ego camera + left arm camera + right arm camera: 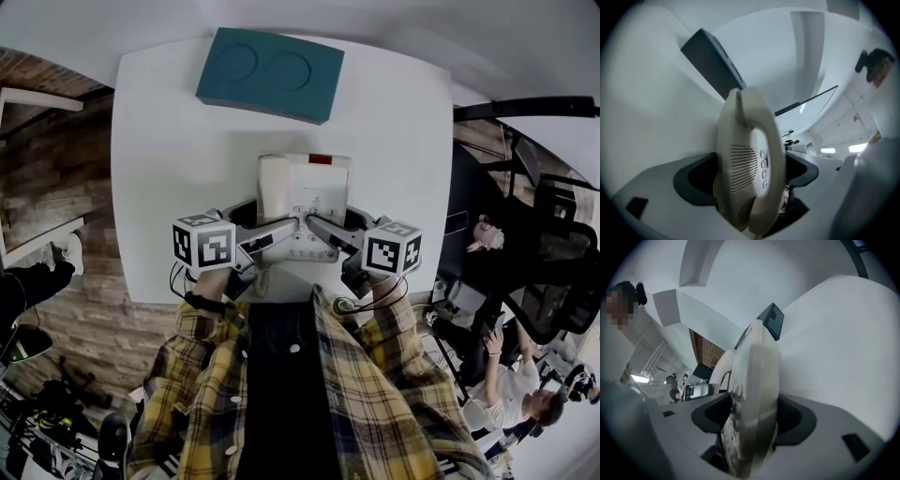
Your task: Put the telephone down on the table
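yellow plaid shirt (375, 394) of the person holding the rig is filling the bottom of the head view, with both forearms reaching forward to the near edge of a white table (169, 141). the left gripper (281, 232) and the right gripper (323, 232) are pressing in from opposite sides on a beige desk telephone (305, 192), and their marker cubes are showing at the left (203, 244) and at the right (392, 247).

in the left gripper view the left gripper (750, 187) is closing its dark jaws on the telephone (747, 164), seen edge-on, with a speaker grille and a column of small buttons facing the camera. in the right gripper view the right gripper (750, 427) is likewise clamping the telephone (752, 399) between its jaws, with the keypad side turning to the left of that view.

the telephone is lying over the near middle of the table, its handset (272, 187) running along its left side; no view is showing whether its underside is touching the tabletop. a teal box (270, 73) with two round hollows in its top is sitting at the far edge of the table, well apart from the telephone. a seated person (506, 394) and a black office chair (553, 216) are showing at the right.
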Demonstrator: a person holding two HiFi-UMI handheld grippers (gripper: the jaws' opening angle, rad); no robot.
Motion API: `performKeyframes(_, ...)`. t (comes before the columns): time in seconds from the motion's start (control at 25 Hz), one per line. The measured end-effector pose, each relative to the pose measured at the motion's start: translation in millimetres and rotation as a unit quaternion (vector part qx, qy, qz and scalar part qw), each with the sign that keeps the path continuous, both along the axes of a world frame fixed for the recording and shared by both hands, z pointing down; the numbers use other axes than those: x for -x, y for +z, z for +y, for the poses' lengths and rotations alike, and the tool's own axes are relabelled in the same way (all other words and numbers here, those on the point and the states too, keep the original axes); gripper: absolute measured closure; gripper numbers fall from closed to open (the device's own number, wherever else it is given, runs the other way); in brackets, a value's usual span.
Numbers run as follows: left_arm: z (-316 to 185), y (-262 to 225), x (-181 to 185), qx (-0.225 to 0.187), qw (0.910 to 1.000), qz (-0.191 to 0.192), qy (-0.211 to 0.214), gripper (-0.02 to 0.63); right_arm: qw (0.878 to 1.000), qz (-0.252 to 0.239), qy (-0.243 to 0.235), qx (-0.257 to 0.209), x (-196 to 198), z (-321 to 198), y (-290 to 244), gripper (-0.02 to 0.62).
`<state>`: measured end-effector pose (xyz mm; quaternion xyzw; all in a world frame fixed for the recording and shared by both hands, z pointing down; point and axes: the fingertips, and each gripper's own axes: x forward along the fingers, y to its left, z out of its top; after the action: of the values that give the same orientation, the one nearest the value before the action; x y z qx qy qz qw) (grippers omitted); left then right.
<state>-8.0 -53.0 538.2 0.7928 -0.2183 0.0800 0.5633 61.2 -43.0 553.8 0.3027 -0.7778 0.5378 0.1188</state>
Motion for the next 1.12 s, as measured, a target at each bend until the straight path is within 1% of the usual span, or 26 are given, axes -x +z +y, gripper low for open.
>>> performKeyframes(0.04,-4.9,-1.9,6.3,-0.018,0.9995,-0.023,-0.008,0.163,1.0,0.009,0.003,-0.002,-1.6,-0.3,0.7,0.316)
performKeyframes(0.08,-10.9,-6.2,12.3,-0.036,0.9985,-0.037,-0.015,0.164,1.0,0.015,0.004,-0.004,-2.9,-0.7,0.6,0.315)
performKeyframes(0.16,-22.2,-16.4,19.2,-0.054,0.9974,-0.041,-0.023,0.164,1.0,0.021,0.001,-0.006,-3.9,-1.5,-1.2,0.316)
performKeyframes(0.28,-27.5,-19.7,19.6,-0.059,0.9971,-0.042,-0.022,0.164,1.0,0.023,-0.001,-0.007,-3.8,-1.7,-1.6,0.316)
performKeyframes(0.48,-17.5,-12.4,9.6,-0.058,0.9972,-0.047,-0.011,0.164,1.0,0.028,0.0,-0.008,-4.3,-1.7,-0.8,0.316)
performKeyframes(0.68,-14.0,-8.7,8.6,-0.068,0.996,-0.057,-0.011,0.164,0.999,0.033,0.0,-0.008,-4.1,-1.4,0.1,0.314)
performKeyframes(0.88,-16.6,-12.0,6.4,-0.091,0.9936,-0.067,-0.013,0.166,0.999,0.038,0.001,-0.013,-4.4,-2.2,-1.6,0.314)
performKeyframes(1.04,-16.4,-12.7,3.7,-0.114,0.9898,-0.085,-0.004,0.166,0.999,0.042,0.003,-0.02,-4.4,-2.8,-2.1,0.316)
performKeyframes(1.12,-14.9,-13.1,2.2,-0.118,0.9891,-0.088,0.0,0.166,0.999,0.045,0.003,-0.023,-4.7,-2.4,-2.9,0.314)
